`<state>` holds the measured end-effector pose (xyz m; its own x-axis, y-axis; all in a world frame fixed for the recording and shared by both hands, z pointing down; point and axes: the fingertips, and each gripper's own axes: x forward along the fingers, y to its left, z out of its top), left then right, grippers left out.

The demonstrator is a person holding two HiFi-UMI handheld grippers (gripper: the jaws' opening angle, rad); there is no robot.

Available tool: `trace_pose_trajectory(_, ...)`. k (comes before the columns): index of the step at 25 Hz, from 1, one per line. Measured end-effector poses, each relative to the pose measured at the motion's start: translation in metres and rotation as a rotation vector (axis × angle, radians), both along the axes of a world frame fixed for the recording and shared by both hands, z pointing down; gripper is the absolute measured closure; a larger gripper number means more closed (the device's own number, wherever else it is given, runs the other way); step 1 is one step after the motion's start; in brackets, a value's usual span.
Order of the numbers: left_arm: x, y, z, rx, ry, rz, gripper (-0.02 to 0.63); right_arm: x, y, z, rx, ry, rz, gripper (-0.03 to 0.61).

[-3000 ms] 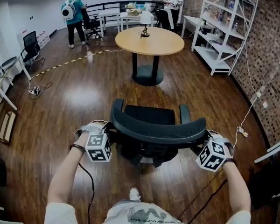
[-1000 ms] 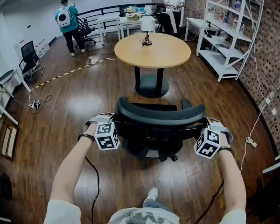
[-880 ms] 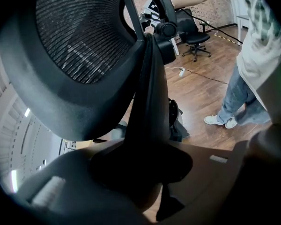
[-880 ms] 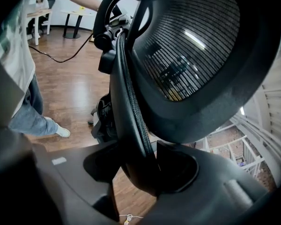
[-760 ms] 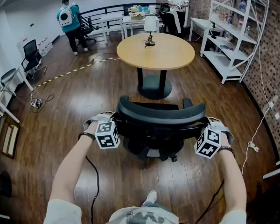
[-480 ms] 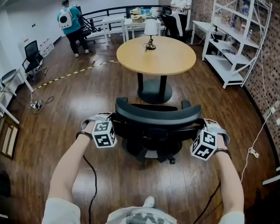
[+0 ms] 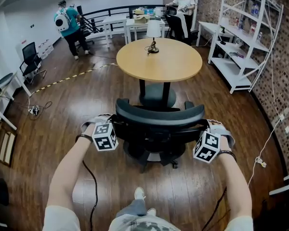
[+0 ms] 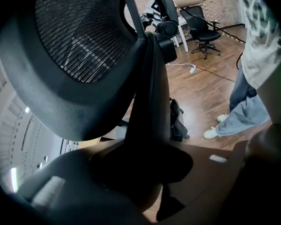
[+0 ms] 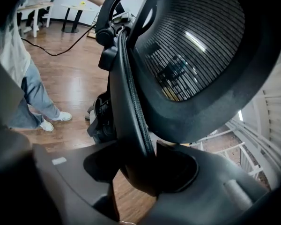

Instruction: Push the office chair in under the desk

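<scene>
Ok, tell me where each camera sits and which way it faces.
Head view: on the person's head, facing steeply down at the chair and table; forearms, left gripper and right gripper show.
Left gripper view: on the left gripper, facing along its jaws, clamped on the chair's back edge; the person's legs show at right.
Right gripper view: on the right gripper, jaws clamped on the other edge; legs at left.
Shared: both gripper views show chair and legs.

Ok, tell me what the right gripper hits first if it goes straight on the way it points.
The backrest of the office chair: its edge is clamped between the jaws of the right gripper, so nothing ahead is free. It could only push the chair along.
</scene>
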<state>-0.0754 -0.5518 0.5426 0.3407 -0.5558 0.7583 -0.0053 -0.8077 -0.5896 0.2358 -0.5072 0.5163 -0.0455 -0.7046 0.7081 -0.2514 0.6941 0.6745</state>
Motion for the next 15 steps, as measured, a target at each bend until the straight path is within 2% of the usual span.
trace_pose_trajectory(15,0.022,-0.119,-0.003,0.024,0.017,0.021,0.462,0.022,-0.116,-0.002,0.002,0.028,0.030,0.368)
